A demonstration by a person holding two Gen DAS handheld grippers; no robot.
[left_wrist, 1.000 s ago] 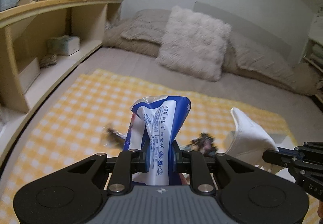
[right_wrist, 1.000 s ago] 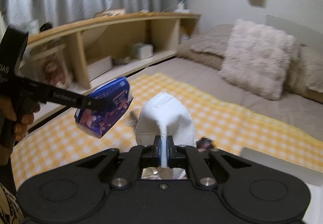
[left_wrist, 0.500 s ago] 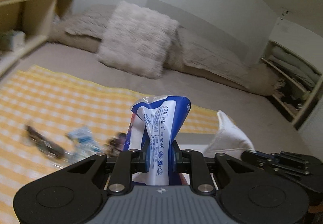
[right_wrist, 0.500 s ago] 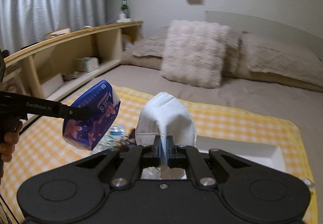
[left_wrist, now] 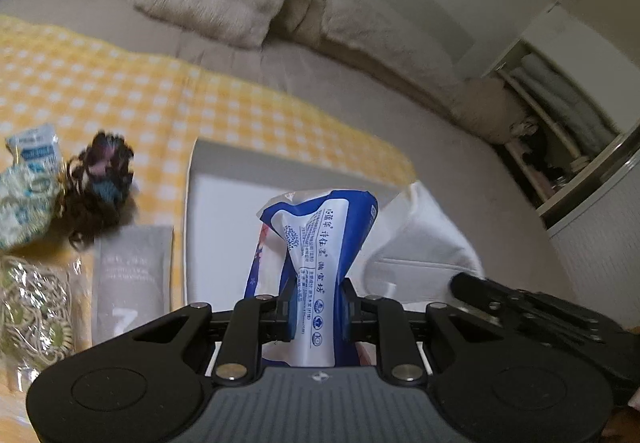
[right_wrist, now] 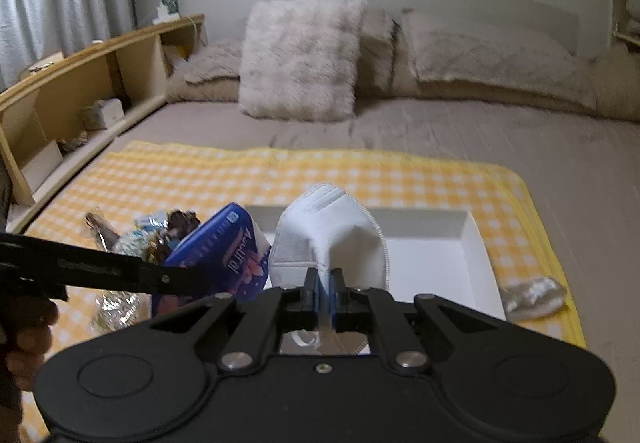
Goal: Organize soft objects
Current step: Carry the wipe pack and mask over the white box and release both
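My left gripper is shut on a blue and white soft pack, squeezed at its middle, held above the left part of a white tray. In the right wrist view the same blue pack hangs at the end of the left gripper's arm. My right gripper is shut on the lower fold of a white face mask, which stands upright over the white tray. The white mask also shows to the right of the pack in the left wrist view.
On the yellow checked cloth left of the tray lie a grey pouch, a dark hair scrunchie, small wrapped packets and a clear bag of bands. A grey sock lies right of the tray. Pillows line the bed's far side.
Both grippers swung right and tilted downward with their loads, from over the open cloth to over the white tray. The items on the cloth now sit at the left. Both grips held.
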